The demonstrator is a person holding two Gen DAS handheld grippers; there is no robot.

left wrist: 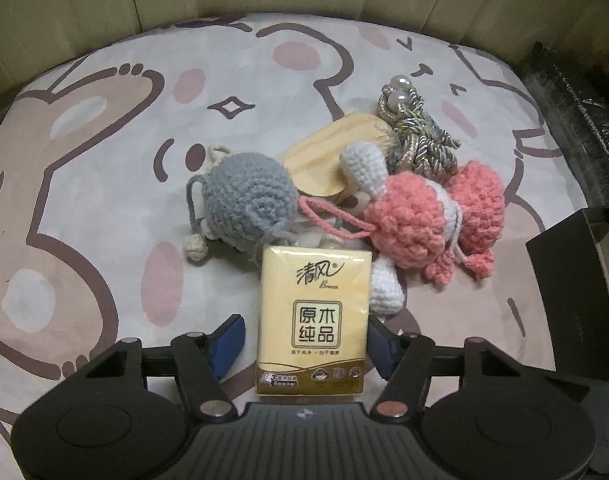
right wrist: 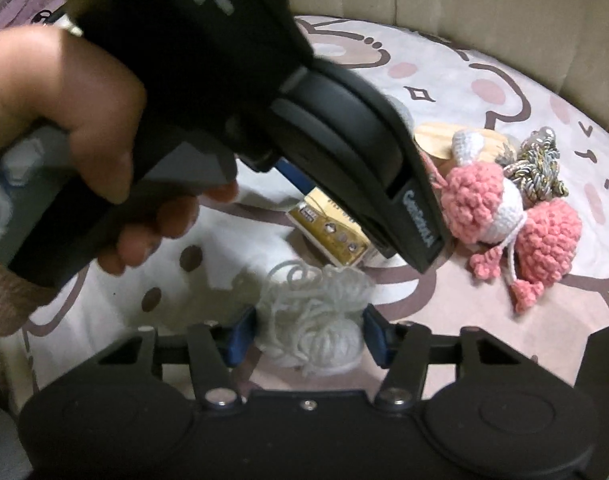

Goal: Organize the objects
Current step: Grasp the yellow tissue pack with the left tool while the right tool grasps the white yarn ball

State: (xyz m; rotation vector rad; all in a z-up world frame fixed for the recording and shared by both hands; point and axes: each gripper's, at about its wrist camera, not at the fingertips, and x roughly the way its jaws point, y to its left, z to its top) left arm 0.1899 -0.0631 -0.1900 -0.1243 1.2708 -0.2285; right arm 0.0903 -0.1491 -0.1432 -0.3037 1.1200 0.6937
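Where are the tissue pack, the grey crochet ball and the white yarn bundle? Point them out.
tissue pack (left wrist: pixel 314 320), left wrist view, on the printed yellow front.
grey crochet ball (left wrist: pixel 248 196), left wrist view, on its rounded knitted top.
white yarn bundle (right wrist: pixel 316 320), right wrist view, on the tangled strands in the middle.

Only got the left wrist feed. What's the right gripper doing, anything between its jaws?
Observer: Yes. A white yarn bundle sits between the jaws of the right gripper.
Operator: Clamped?
Observer: Its blue pads flank the bundle closely on both sides. I cannot tell if they press it.
Operator: Where is that relative to my tissue pack?
Observer: The tissue pack lies just beyond the bundle, under the body of the left gripper.
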